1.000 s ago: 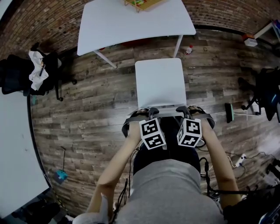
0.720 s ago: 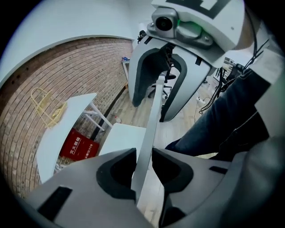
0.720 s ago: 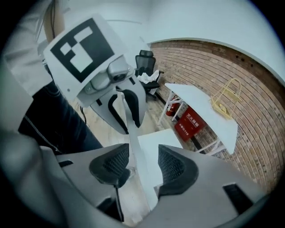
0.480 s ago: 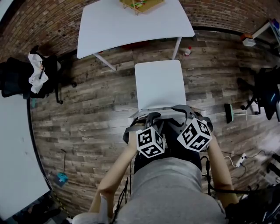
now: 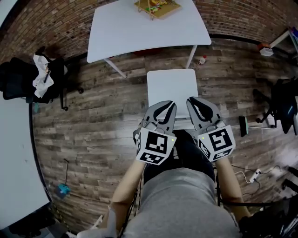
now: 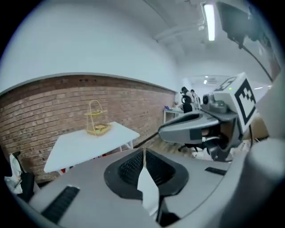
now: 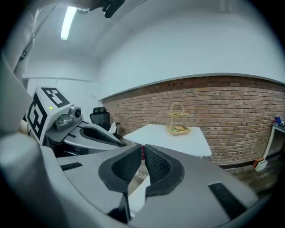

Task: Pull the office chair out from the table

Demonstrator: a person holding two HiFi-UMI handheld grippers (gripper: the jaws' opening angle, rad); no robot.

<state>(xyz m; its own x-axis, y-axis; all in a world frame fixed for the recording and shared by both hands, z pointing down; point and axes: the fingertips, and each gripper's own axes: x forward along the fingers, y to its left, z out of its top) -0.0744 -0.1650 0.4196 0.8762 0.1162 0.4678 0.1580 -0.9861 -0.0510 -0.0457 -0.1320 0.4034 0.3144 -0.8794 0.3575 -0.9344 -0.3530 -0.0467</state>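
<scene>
Office chair (image 5: 171,88): plain white seat. Table (image 5: 135,32): plain white top, white legs. Floor (image 5: 93,125): grey-brown wood planks, streaked grain, staggered joints. Brick wall (image 5: 42,23): red-brown bricks, pale mortar lines. Wire stand (image 5: 156,6) on the table: yellow, tan tray. Person's top (image 5: 179,200): plain grey. Trousers (image 5: 195,155): black. Second chair (image 5: 18,81), at the left: black, with a white cloth (image 5: 39,69) over it. Second table (image 5: 14,153), left edge: white.

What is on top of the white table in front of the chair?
A tiered wire basket stand sits toward the far edge of the white table. It holds small items, too small to identify. The head view cuts off the table's far edge, so that strip stays unseen.
</scene>
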